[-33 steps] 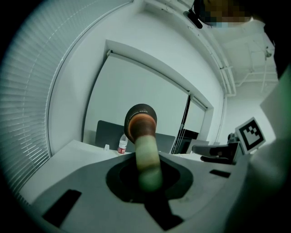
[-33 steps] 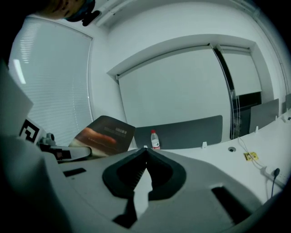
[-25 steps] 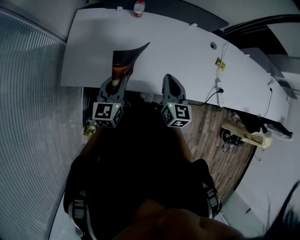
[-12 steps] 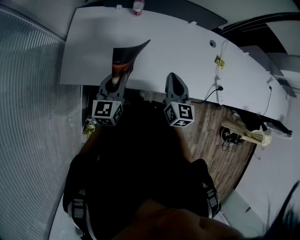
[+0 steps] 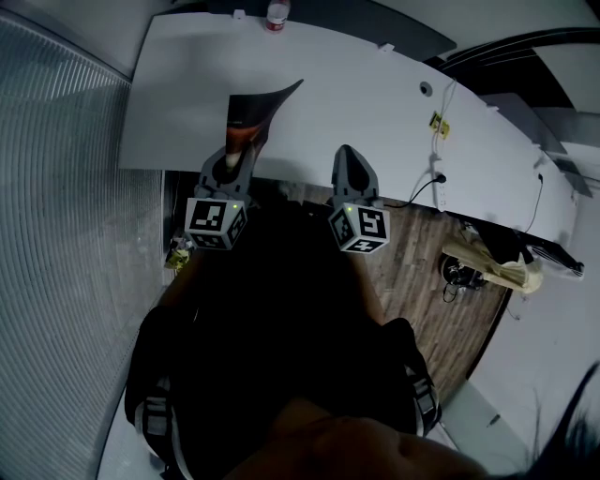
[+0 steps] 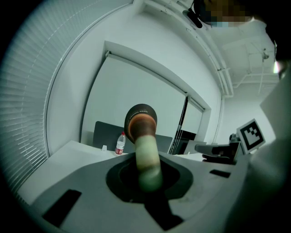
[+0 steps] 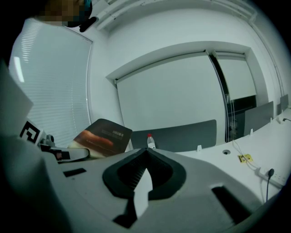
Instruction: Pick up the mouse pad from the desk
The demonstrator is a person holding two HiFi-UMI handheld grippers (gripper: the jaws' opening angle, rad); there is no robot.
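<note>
Aloft over the white bench (image 5: 375,103), close to its front edge: dark mouse pad (image 5: 255,111), pinched at its near end by the L gripper (image 5: 229,159), fingers clenched on it. Bowed along its length, w/ far corner curling to a point toward the R side and a reddish-orange print near the grip. Seen edge-on in the L gripper view: a pale strip rising from between the fingers to a dark, orange-rimmed curl at top. Seen from the R gripper view: up and tilted at L, clear of the bench top, printed face toward the cam.

Just beside it, at the same front edge: R gripper (image 5: 349,159), fingers pressed together on nothing, only bare bench beyond them. Black-and-white marker cube (image 5: 216,225) at the back of the L gripper, a matching one on the R.

Upright at the bench's far edge, well apart from the pad: small clear bottle (image 5: 276,14) w/ red label and cap. Draped across the bench's R part and down toward the wood floor (image 5: 422,272): white cables (image 5: 437,159), w/ a yellow tag close by. Along the L side of the head view: ribbed blinds (image 5: 66,187). Filling the lower frame: person's dark clothing, details too dim to make out.
</note>
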